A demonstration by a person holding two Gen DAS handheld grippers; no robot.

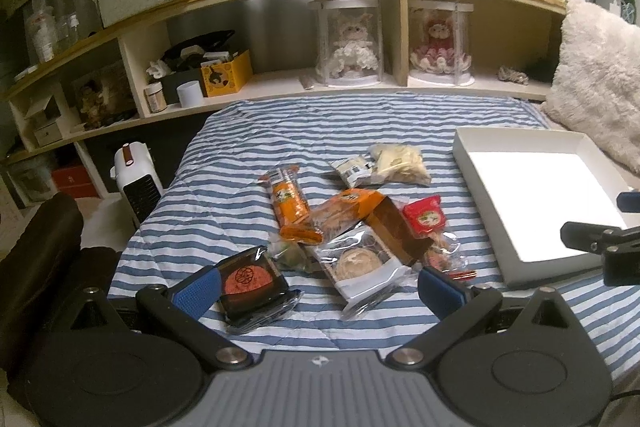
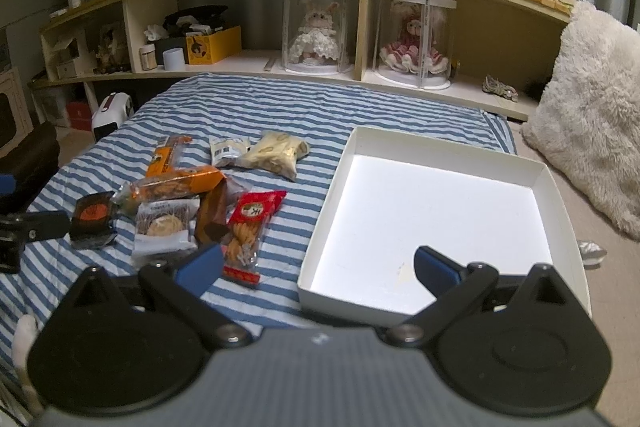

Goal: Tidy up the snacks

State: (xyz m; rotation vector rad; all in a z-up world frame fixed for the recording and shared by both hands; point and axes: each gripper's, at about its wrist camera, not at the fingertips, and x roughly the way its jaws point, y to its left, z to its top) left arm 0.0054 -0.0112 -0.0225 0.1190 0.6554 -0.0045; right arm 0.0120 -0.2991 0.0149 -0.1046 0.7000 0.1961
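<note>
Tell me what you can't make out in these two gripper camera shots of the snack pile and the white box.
- Green-wrapped snack: left wrist view, mostly buried under the orange packs and the clear cookie pack.
- White box floor: both views, washed out by glare.
- Right gripper: left wrist view, cut off by the frame edge.
- Print on the small white packet: too small to read.

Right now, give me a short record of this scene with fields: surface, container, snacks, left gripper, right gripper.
surface: blue and white striped bedsheet
container: shallow white cardboard box, nothing inside, right of the snacks
snacks: loose pile on the sheet, including long orange packet, red-labelled clear bag of twists, small black tray with orange disc
left gripper: open, over the pile's near edge
right gripper: open, holding nothing, at the box's near-left corner
</note>
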